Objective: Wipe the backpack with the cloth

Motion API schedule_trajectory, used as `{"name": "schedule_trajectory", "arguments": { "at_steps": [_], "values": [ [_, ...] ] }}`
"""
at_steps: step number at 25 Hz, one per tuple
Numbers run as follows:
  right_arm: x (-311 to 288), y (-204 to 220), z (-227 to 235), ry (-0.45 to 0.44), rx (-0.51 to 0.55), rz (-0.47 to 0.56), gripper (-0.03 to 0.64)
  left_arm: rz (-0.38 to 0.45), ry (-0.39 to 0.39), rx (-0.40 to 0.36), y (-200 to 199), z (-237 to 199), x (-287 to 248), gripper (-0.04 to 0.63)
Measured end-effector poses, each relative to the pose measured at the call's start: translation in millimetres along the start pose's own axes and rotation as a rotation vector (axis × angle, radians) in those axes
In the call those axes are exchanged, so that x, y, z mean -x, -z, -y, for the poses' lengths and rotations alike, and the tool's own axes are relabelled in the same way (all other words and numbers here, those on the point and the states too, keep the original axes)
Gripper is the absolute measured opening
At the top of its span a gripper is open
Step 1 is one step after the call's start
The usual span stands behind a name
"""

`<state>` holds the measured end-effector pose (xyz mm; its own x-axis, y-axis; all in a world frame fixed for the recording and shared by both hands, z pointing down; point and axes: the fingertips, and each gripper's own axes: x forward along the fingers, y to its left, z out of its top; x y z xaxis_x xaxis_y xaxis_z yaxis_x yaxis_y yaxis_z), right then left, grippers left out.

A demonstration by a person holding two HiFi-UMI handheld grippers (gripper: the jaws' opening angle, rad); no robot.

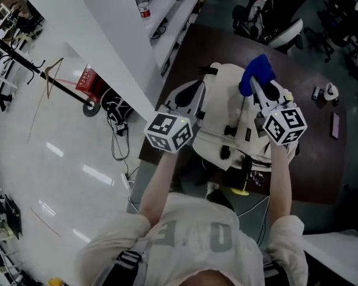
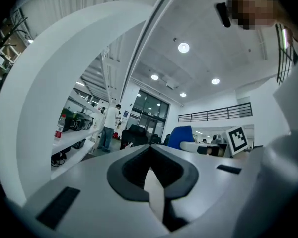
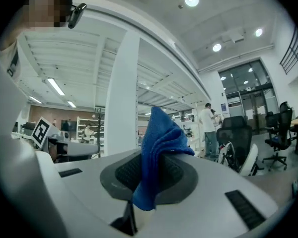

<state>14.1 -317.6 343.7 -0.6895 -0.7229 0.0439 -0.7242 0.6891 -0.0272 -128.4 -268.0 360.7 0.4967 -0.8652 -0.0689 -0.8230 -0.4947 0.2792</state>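
Right gripper [image 3: 148, 185] clamped on the crumpled blue terry cloth [image 3: 159, 148], left gripper [image 2: 151, 171] pinched shut on nothing; the cream-white fabric backpack [image 1: 224, 109] lies on the dark brown table [image 1: 313, 157], directly beneath the cloth, lengthwise away from me, so the right's nearer

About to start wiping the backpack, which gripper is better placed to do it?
Right. The right gripper is shut on the blue cloth, over the backpack in the head view. The left gripper is shut with nothing in it.
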Motion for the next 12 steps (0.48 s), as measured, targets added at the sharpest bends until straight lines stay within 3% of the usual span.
{"name": "schedule_trajectory", "arguments": {
  "at_steps": [6, 12],
  "values": [
    [-47, 1, -56, 0.206, 0.004, 0.014, 0.049, -0.057, 0.165, 0.033, -3, -63, 10, 0.005],
    [-65, 0, -108, 0.363, -0.054, 0.044, 0.049, -0.085, 0.227, 0.011, -19, -105, 14, 0.005]
  ]
}}
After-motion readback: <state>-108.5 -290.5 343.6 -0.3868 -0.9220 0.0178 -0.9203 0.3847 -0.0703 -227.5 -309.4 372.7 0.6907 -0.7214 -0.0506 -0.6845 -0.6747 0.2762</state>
